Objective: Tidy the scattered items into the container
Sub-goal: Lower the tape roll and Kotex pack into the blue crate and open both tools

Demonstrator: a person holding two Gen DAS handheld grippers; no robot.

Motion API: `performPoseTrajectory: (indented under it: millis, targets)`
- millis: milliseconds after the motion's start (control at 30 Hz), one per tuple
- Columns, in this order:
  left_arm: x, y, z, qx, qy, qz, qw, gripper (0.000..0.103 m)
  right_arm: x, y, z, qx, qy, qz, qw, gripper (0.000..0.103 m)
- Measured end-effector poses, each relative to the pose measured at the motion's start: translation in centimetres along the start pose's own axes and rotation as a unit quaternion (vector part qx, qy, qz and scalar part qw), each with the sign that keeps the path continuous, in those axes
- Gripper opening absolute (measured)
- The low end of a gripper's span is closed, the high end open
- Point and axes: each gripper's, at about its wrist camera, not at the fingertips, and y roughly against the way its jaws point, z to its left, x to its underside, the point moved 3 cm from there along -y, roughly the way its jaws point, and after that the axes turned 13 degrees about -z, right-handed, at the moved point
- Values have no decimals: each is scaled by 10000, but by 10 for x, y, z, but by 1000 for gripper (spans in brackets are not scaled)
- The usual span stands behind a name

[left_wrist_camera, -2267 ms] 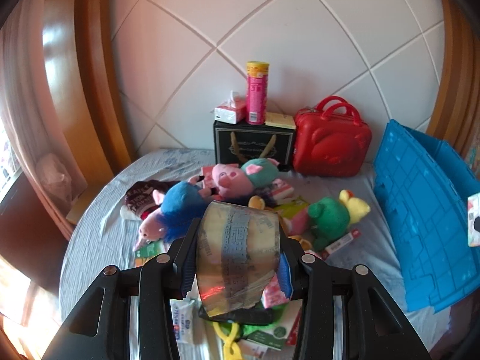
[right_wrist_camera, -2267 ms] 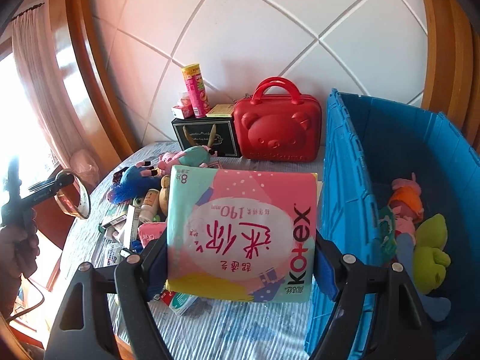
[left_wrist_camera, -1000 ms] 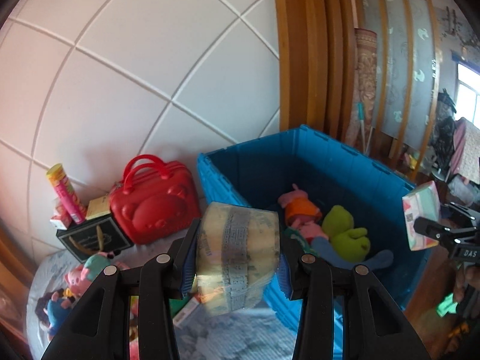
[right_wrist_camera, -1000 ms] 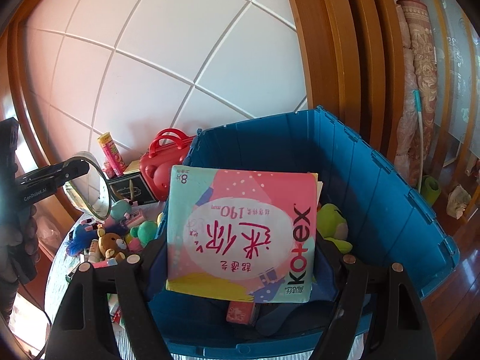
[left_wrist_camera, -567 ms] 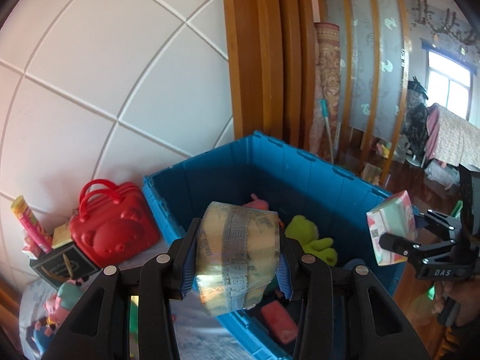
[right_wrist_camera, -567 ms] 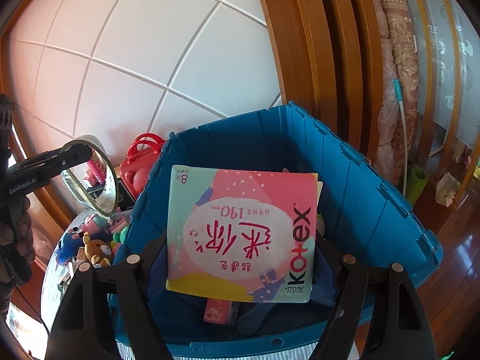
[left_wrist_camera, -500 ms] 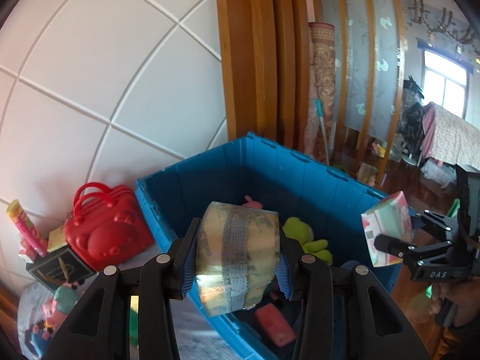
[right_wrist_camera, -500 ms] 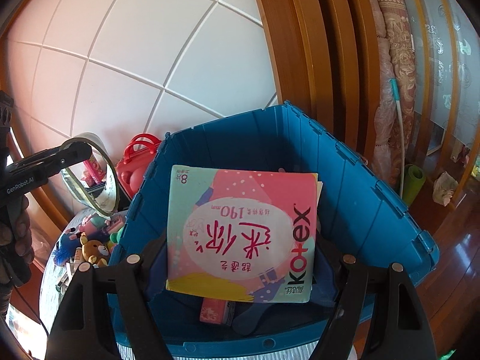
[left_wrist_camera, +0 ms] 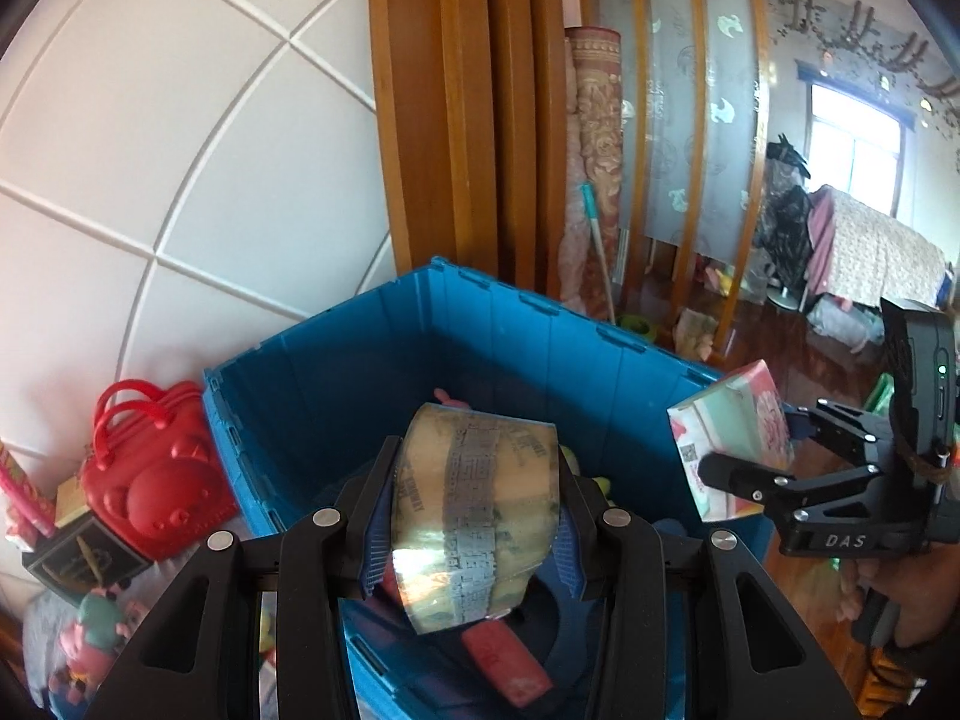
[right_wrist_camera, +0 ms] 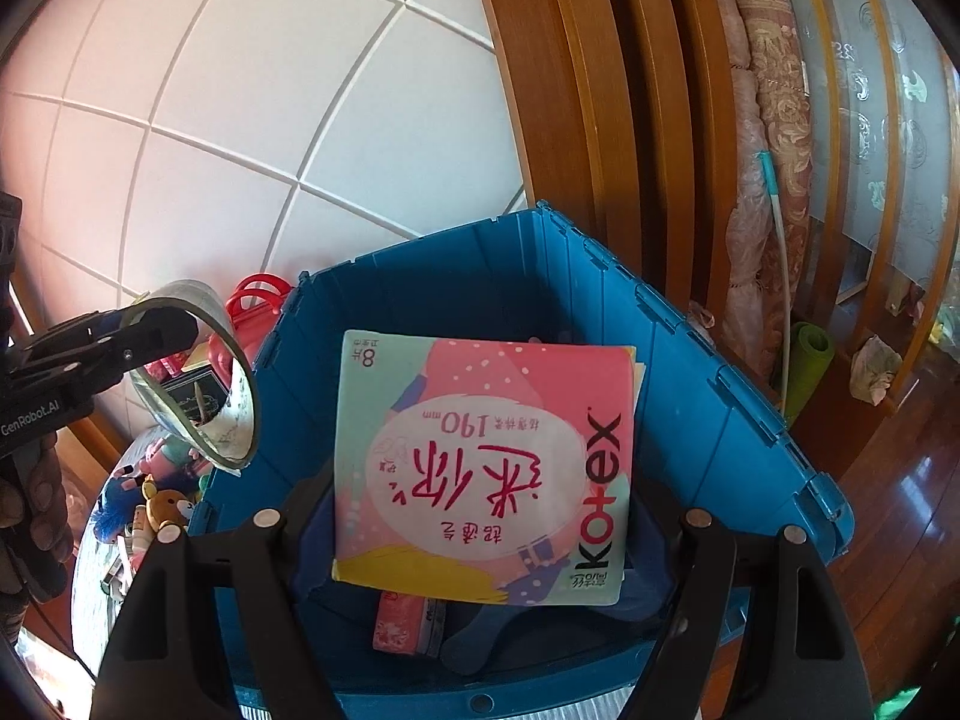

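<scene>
My left gripper [left_wrist_camera: 474, 516] is shut on a roll of clear packing tape [left_wrist_camera: 474, 510] and holds it above the open blue crate [left_wrist_camera: 516, 330]. My right gripper [right_wrist_camera: 483, 480] is shut on a pink Kotex pad pack [right_wrist_camera: 486, 468], also above the blue crate [right_wrist_camera: 690, 360]. The right gripper with the pack shows in the left wrist view [left_wrist_camera: 738, 450] over the crate's right rim. The left gripper with the tape shows in the right wrist view [right_wrist_camera: 198, 378] over the crate's left rim. A pink packet [right_wrist_camera: 402, 624] and plush toys lie inside.
A red bear-shaped case [left_wrist_camera: 144, 480] and a black box [left_wrist_camera: 78, 558] stand left of the crate by the white tiled wall. Plush toys and small items [right_wrist_camera: 156, 504] lie on the table at left. Wooden posts [left_wrist_camera: 468, 120] rise behind the crate.
Both grippers have swung from the cluttered table to above the crate, still holding the tape and the pad pack. In the last half second they moved slightly further over it.
</scene>
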Motion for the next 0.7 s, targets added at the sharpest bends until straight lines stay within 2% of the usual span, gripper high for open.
performPoseTrajectory:
  millis: [133, 167, 200, 233, 267, 700]
  targets:
    - [-2, -2, 0, -51, 8, -11, 10000, 43, -5, -3, 0, 46, -11, -49, 10000, 78]
    - [-3, -2, 0, -106, 0, -42, 9999, 48, -6, -4, 0, 74, 5, -70, 9999, 79]
    - [-3, -2, 0, -124, 6, -75, 9999, 60, -6, -6, 1, 121, 42, -50, 9999, 85]
    - [-4, -1, 0, -100, 29, -125, 9999, 92, -7, -9, 1, 204, 96, -17, 9997, 91]
    - [-6, 1, 1, -103, 33, -207, 9997, 102, -7, -10, 2, 268, 140, -5, 9995, 103]
    - [6, 15, 23, -231, 200, -127, 9995, 102, 1, -16, 16, 222, 106, -72, 9997, 103]
